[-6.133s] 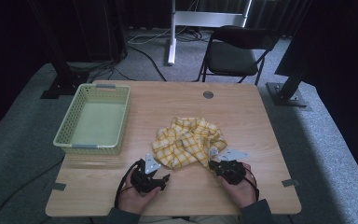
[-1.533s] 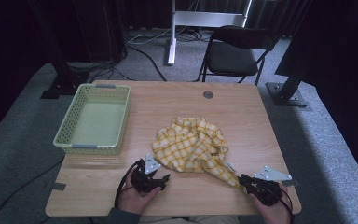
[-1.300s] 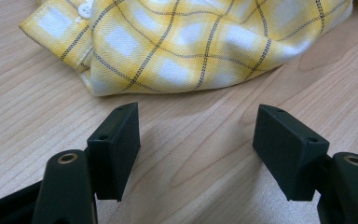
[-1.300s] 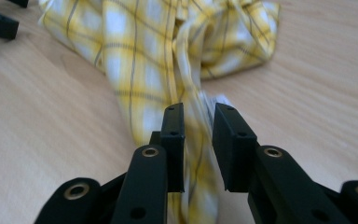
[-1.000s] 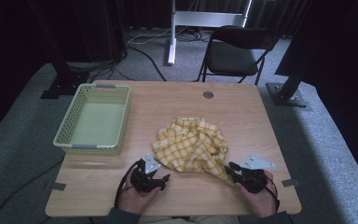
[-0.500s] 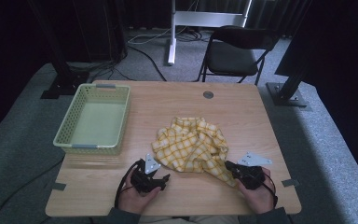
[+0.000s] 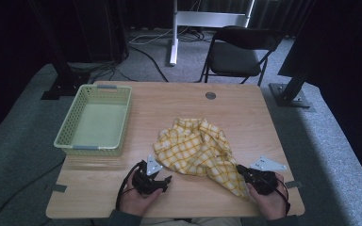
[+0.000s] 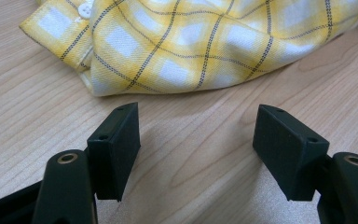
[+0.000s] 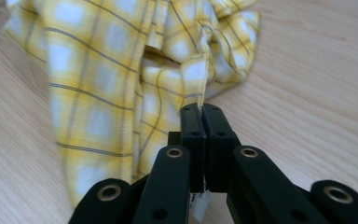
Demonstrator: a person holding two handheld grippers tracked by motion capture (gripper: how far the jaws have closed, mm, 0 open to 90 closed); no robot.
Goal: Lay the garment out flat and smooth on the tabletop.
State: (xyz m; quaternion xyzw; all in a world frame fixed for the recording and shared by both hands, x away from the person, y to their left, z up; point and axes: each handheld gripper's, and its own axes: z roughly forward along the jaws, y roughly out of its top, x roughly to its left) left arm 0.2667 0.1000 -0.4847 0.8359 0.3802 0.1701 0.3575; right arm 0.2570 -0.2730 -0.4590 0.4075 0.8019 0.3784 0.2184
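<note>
Right gripper point(image 9: 200, 109) fingers pinching yellow shirt point(image 9: 121, 70) (edge), left gripper point(image 8: 196, 140) agape

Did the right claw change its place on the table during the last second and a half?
Yes. The right claw, shut on the yellow checked shirt, came in from the table's right edge, back toward the left claw.

Green basket point(image 7: 96, 120) at table's point(image 7: 179, 101) left; folding chair point(image 7: 238, 54) beyond table.
</note>
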